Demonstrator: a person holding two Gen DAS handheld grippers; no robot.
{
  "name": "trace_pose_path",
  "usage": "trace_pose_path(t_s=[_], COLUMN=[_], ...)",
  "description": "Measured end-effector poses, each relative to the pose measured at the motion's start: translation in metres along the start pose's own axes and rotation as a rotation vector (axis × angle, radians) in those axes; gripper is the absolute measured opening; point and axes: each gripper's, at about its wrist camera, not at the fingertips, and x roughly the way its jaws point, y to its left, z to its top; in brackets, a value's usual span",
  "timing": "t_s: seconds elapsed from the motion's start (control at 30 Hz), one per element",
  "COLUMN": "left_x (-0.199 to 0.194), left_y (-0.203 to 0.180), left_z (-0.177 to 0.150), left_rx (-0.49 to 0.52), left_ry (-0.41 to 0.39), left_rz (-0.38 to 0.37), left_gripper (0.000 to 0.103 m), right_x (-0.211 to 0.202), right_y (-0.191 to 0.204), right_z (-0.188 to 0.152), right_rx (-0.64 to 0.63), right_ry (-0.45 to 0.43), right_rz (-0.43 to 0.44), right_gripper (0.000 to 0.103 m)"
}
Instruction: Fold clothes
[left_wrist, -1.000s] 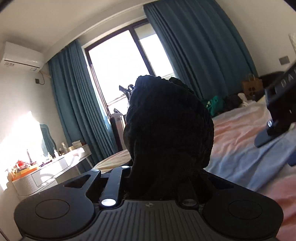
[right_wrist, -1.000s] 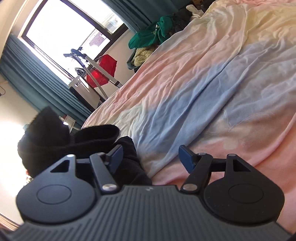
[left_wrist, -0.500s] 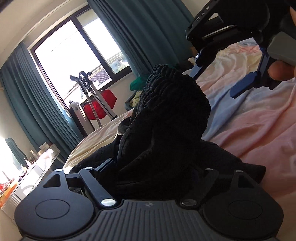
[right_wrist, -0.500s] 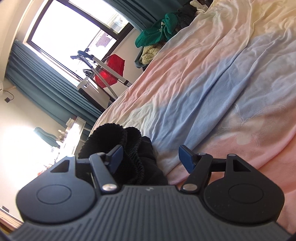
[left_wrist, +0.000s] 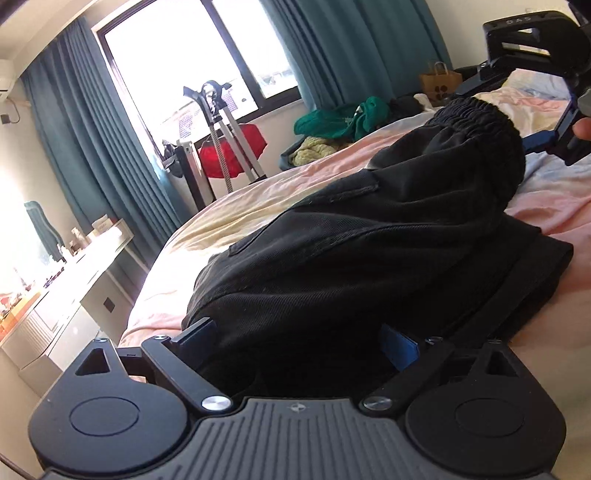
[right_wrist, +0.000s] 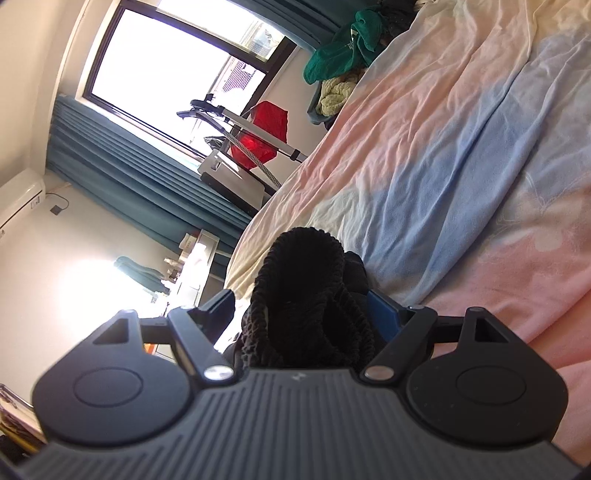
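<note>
1. Pale letters or digits are printed on the top of the black frame of the right gripper (left_wrist: 546, 125), in the upper right corner of the left wrist view. They are small and seen at an angle, and look like "DAS" or "045"; which of the two cannot be told.
2. A small round emblem (left_wrist: 296, 407) sits at the centre of the ribbed grey body in the lower middle of the left wrist view; it carries no readable letters.
3. A matching small emblem (right_wrist: 296, 377) sits at the same spot in the right wrist view, also unreadable.
4. A brown paper bag (left_wrist: 439, 83) in the upper right of the left wrist view bears dark marks that cannot be read.
</note>
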Motion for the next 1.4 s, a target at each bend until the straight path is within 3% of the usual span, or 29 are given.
trace_pose_path(t_s=[0.3,0.53,0.7,0.73,0.77,0.9,1.2,1.4], left_x=[-0.006,-0.015,-0.028,-0.031,-0.033,-0.047,-0.042,-0.045], left_y=[0.036,0.048,0.043,0.043,0.043,0.045,0.051,0.059], left_z=[-0.004,-0.011,-0.017,-0.017,-0.018,-0.018,-0.029,-0.032], left_rx=[-0.144,-0.234,-0.266,-0.274,-0.281,-0.306,-0.377,-0.427], left_ry=[0.043,0.042,0.021,0.009,-0.003,-0.051,0.003,0.013], left_rz=[0.011,-0.016,-0.016,-0.014,-0.012,-0.020,-0.071,-0.103], left_gripper=[0.095,0.090,0.090,0.089,0.086,0.086,0.086,0.086], right_x=[0.029,0.035,0.025,0.021,0.017,0.003,0.028,0.023], right_y=[0.011,0.019,0.029,0.030,0.033,0.040,-0.011,-0.011], right_z=[-0.017,-0.026,-0.023,-0.020,-0.017,-0.006,-0.008,-0.016], right_rx=[-0.061,-0.153,-0.223,-0.214,-0.216,-0.246,-0.123,-0.111], right_ry=[0.093,0.086,0.035,0.019,0.000,-0.069,-0.035,-0.045], right_rz=[-0.061,-0.102,-0.070,-0.044,-0.029,-0.004,-0.166,-0.142], right_gripper=[0.081,0.080,0.050,0.036,0.034,0.033,0.035,0.041])
